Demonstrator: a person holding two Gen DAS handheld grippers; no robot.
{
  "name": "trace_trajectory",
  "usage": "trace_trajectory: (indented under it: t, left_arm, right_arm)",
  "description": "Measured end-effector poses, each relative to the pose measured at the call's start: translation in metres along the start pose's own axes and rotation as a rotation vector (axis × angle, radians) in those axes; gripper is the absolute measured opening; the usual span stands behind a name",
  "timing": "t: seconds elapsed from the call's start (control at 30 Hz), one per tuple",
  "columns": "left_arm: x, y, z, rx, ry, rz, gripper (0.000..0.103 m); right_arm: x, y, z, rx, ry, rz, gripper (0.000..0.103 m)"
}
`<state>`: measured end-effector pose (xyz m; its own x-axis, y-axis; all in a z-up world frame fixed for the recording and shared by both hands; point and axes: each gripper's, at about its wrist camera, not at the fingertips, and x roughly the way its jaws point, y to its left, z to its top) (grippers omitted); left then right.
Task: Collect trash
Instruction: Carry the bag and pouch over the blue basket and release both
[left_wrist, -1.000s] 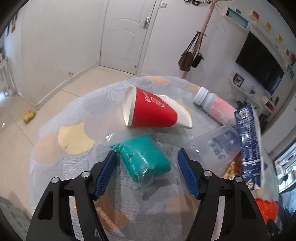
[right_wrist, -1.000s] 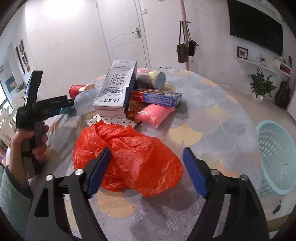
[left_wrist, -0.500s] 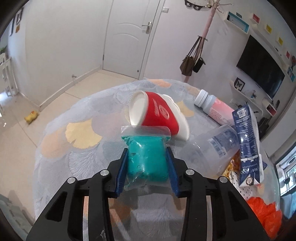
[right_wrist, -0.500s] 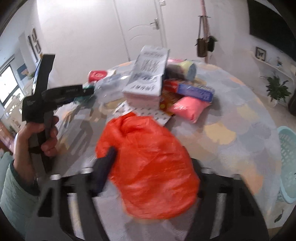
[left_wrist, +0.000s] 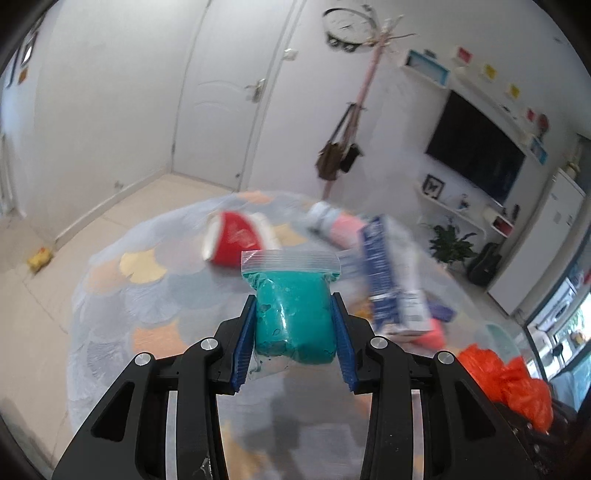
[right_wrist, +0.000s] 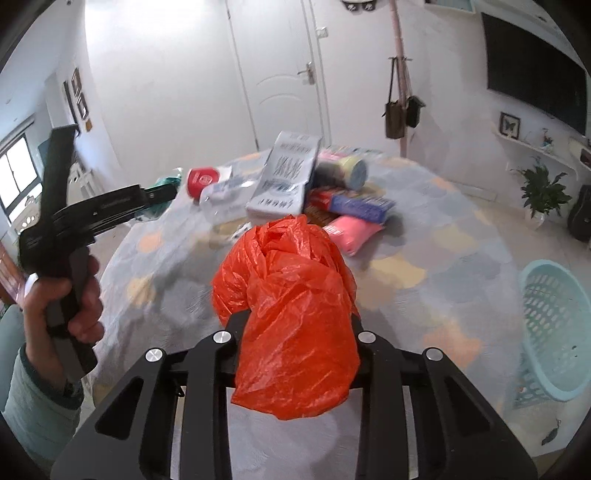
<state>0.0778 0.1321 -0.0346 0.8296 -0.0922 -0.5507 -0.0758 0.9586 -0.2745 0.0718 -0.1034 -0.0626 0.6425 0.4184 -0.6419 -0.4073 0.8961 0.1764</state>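
Observation:
My left gripper (left_wrist: 294, 301) is shut on a zip bag of teal stuff (left_wrist: 291, 280), held clear above the round patterned table (left_wrist: 155, 295). Its blue pads (left_wrist: 245, 332) press the bag's two sides. In the right wrist view that gripper (right_wrist: 162, 192) shows at the left, gripped by a person's hand (right_wrist: 74, 295). My right gripper (right_wrist: 295, 321) is shut on a crumpled orange plastic bag (right_wrist: 291, 280), which hides its fingertips and hangs over the jaws. The orange bag (left_wrist: 509, 380) also shows at the lower right of the left wrist view.
On the table lie a red paper cup (left_wrist: 234, 240), a tall milk carton (right_wrist: 284, 177), a clear plastic bottle (right_wrist: 221, 192), a pink pouch (right_wrist: 351, 230), a flat blue-and-red box (right_wrist: 354, 203) and a capped tub (right_wrist: 354, 170). A light-blue basket (right_wrist: 554, 332) stands on the floor at the right.
My left gripper closed on the teal bag and lifted it off the table. My right gripper closed on the orange bag and raised it a little.

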Motion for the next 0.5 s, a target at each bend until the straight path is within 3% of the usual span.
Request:
trace_trajectory:
  t: [0.2,0.5]
  left_arm:
    - [-0.014,-0.06,0.002,0.113,-0.029,-0.073,0.037]
    - [0.004,-0.16,-0.01,0.25,0.027,-0.216,0.037]
  right_arm:
    - [-0.028,-0.031,0.001,0.053,-0.057,-0.065,0.026]
    - [-0.072,-0.108,-0.005,0.187,-0.134,-0.188,0.026]
